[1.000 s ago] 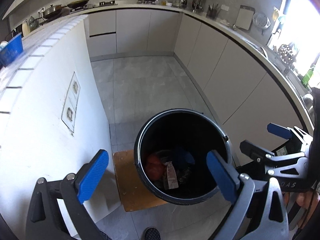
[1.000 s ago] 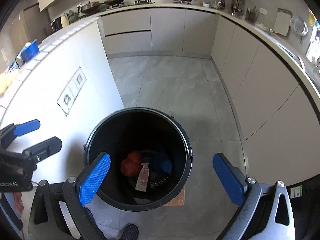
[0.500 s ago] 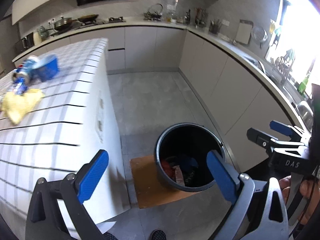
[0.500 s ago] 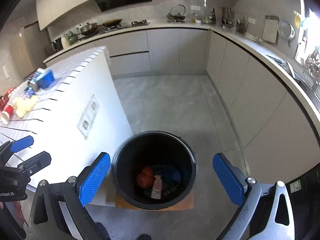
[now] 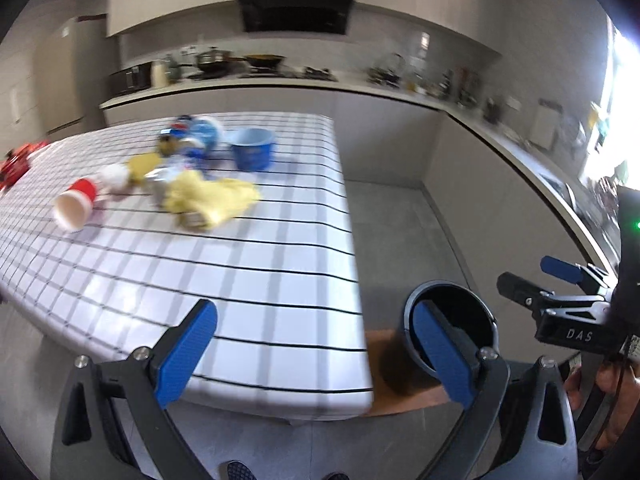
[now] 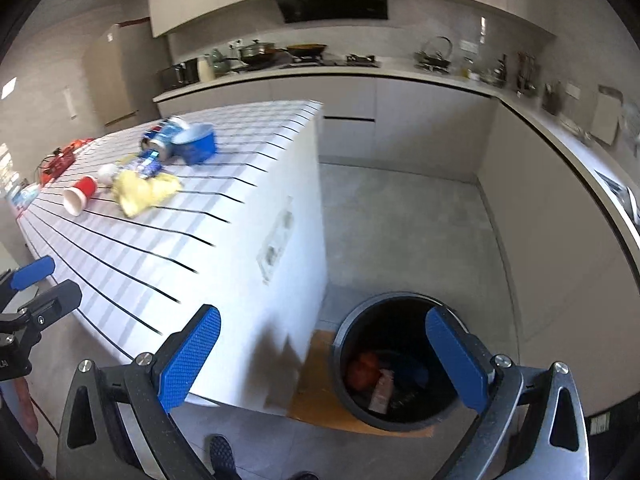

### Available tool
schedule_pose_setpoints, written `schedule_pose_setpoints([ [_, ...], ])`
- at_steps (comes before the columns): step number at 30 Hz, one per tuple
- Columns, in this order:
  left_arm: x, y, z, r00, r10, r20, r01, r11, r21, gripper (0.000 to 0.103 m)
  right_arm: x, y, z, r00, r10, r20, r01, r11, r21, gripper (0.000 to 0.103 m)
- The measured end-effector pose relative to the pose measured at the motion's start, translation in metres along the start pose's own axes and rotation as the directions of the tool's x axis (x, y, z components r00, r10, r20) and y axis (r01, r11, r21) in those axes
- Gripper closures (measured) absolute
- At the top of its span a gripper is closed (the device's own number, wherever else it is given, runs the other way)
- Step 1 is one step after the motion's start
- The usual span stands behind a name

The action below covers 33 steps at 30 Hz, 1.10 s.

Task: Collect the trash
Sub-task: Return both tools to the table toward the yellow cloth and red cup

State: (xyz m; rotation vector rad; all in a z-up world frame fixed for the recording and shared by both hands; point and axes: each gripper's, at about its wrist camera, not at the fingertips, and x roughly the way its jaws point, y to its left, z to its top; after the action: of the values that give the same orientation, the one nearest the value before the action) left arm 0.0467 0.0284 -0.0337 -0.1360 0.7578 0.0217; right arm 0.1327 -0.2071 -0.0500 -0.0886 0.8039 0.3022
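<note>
Trash lies in a loose heap on the far left of the checked table (image 5: 280,280): a red cup (image 5: 76,204), a yellow wrapper (image 5: 212,198), a blue can (image 6: 162,138) and a blue bowl (image 5: 253,154). Left gripper (image 5: 316,354) and right gripper (image 6: 322,358) both hang with jaws wide apart, holding nothing. Some rubbish already sits in the black bin (image 6: 394,360) on the floor, near right. Next, I judge, comes a reach to the heap for another piece.

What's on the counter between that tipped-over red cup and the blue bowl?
In the right wrist view, between the red cup and the blue bowl lie a crumpled yellow wrapper, a small white cup and blue cans.
</note>
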Motion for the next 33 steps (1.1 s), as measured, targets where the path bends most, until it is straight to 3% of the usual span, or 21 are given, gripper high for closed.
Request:
schedule_pose_setpoints([
  [13, -0.021, 0.116, 0.006, 0.986, 0.156, 0.05, -0.147, 0.979, -0.144, 0.004, 0.014, 0.119, 0.041, 0.996, 0.084, 0.044, -0.079, 0.991, -0.11, 0.0],
  [25, -0.024, 0.195, 0.01, 0.977, 0.206, 0.051, -0.195, 0.966, -0.169, 0.004, 0.034, 0.215, 0.062, 0.99, 0.136, 0.045, -0.127, 0.979, -0.161, 0.0],
  [33, -0.012, 0.235, 0.014, 0.976, 0.216, 0.031, -0.208, 0.963, -0.172, 0.004, 0.051, 0.257, 0.071, 0.989, 0.144, 0.038, -0.135, 0.976, -0.169, 0.0],
])
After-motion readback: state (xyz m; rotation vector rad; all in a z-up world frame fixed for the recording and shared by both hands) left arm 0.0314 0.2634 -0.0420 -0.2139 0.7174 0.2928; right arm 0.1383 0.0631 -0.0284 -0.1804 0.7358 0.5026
